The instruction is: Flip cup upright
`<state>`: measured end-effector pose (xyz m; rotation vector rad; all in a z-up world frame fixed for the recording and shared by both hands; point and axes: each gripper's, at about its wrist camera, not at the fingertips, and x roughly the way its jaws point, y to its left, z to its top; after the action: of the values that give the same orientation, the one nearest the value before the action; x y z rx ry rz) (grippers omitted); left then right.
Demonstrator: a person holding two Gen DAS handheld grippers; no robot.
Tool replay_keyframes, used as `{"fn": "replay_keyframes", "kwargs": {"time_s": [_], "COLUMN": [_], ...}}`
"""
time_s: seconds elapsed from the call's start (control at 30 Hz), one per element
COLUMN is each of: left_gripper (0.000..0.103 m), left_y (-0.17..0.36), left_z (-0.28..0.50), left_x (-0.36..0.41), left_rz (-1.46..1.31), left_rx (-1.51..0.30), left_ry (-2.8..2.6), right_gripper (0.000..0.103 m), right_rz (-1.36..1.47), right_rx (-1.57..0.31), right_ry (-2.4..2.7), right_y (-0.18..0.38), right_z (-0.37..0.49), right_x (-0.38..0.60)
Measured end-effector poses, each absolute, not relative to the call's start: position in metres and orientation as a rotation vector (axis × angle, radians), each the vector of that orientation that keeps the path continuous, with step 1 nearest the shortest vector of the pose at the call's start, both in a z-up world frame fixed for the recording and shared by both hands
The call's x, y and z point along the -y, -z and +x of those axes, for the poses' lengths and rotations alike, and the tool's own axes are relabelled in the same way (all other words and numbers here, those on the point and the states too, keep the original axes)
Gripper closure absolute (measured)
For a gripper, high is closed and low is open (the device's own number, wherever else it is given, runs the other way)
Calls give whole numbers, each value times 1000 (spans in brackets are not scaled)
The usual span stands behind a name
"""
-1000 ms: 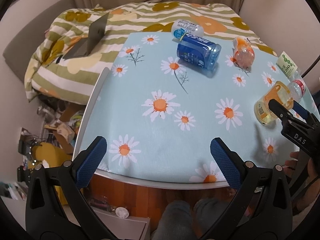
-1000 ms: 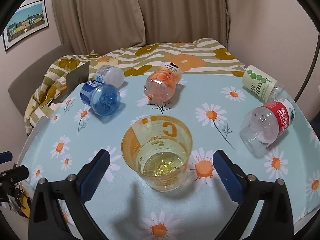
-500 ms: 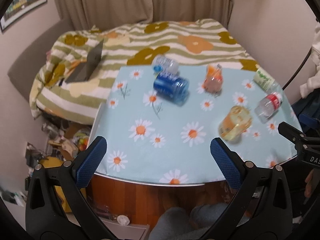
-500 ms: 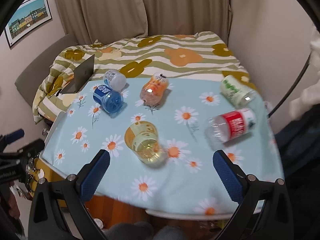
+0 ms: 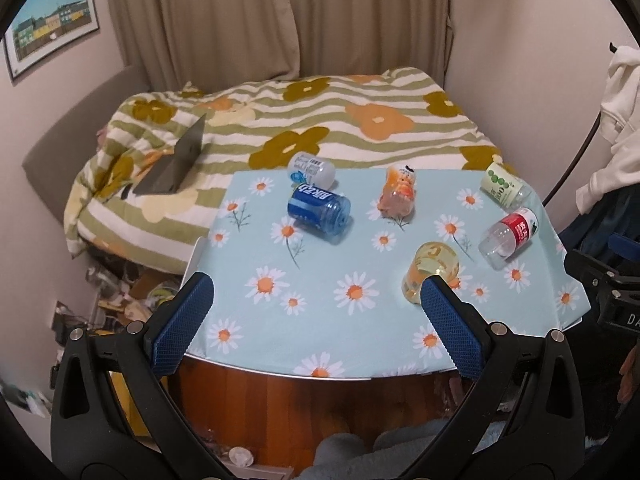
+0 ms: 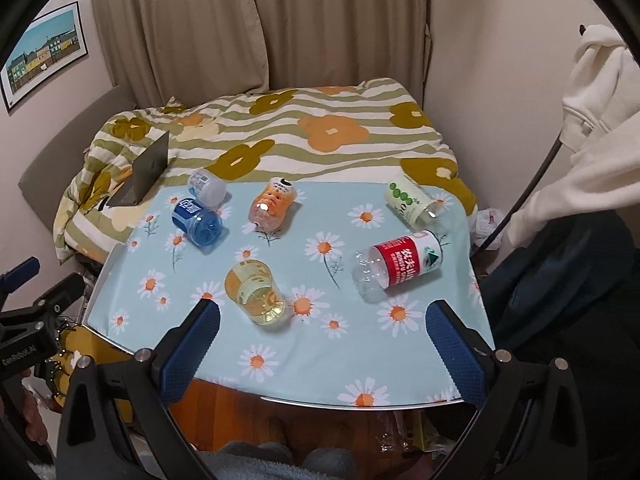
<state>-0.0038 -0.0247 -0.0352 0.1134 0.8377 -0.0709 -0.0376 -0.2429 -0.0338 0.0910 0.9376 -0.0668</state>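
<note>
the yellow cup [image 6: 255, 293] stands upright on the daisy-print table [image 6: 420, 364], just below the centre of the right wrist frame, its open mouth facing up; in the left wrist frame the same cup [image 5: 431, 268] sits right of centre, partly behind the tip of a blue finger pad. the left gripper [image 5: 316, 316] is spread wide and empty at the bottom of its frame, held back over the near table edge. the right gripper [image 6: 322, 340] is likewise spread wide and grips nothing, with the cup above the gap between its fingers and apart from both. five bottles lie on their sides across the upper half of the table: a blue bottle [image 6: 197, 222], a clear bottle [image 6: 207, 188] just above it, an orange bottle [image 6: 271, 207], a green-dotted bottle [image 6: 412, 202] and a red-labelled bottle [image 6: 396, 266]. a striped flowered bed [image 6: 320, 136] lies behind the table.
</note>
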Motion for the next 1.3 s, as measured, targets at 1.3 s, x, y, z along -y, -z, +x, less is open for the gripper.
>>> {"fn": "replay_keyframes", "kwargs": {"time_s": [1.3], "left_gripper": [0], "left_y": [34], "left_z": [-11], "left_x": [29], "left_rz": [121], "left_rx": [-834], "left_ry": [94], "right_gripper": [0], "right_rz": [104], "right_rx": [-927], "right_ry": [106], "right_y": [29], "right_z": [-51], "right_x": [250]}}
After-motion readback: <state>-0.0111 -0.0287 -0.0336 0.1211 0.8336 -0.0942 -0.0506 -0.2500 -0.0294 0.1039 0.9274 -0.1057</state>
